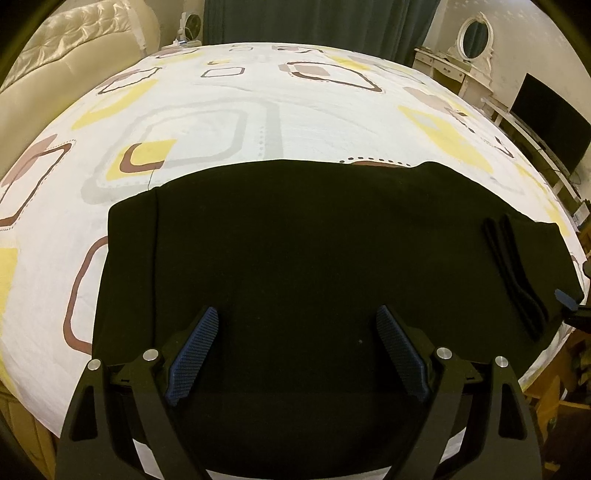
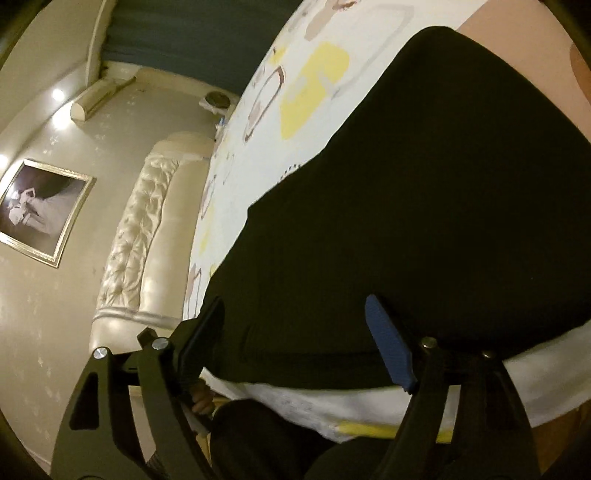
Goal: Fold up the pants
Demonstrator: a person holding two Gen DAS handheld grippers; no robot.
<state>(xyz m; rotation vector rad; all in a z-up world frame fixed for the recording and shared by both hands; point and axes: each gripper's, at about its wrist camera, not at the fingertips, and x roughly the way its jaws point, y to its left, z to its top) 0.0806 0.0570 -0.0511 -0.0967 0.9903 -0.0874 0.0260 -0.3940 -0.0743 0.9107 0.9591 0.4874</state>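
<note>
**Black pants lie folded at the bed's near edge, both tools spread and empty**

Left wrist view: The left tool point(image 1: 297, 345) hangs over the pants point(image 1: 295, 251) with its two blue-padded fingers point(image 1: 194, 356) spread wide; nothing is held between them, only the dark cloth lying below. The pants are a broad black rectangle lying flat on the bed point(image 1: 258, 110), along its near edge, on a white sheet printed with yellow, brown and grey squares. At the pants' left end a narrower strip of cloth sticks out past the main fold. At the right end two ridged bands point(image 1: 513, 273) run across the fabric, towards the bed's right edge. A blue fingertip of the right tool point(image 1: 565, 298) shows just beside that right end. Beyond the bed's far edge hang dark curtains point(image 1: 314, 22); a cream tufted headboard point(image 1: 74, 48) stands at the left edge, and a white dresser with an oval mirror point(image 1: 474, 35) and a dark screen point(image 1: 550, 122) stand on the right.

Right wrist view: The picture is tilted and somewhat blurred. The right tool point(image 2: 295, 339) stands with its fingers well apart and grips nothing; the pants point(image 2: 424, 203) fill the space past them, reaching to the bed's near edge point(image 2: 332, 410), where the white sheet shows under the cloth. The headboard point(image 2: 147, 236) and a framed picture point(image 2: 40, 210) on the wall lie to the left.
</note>
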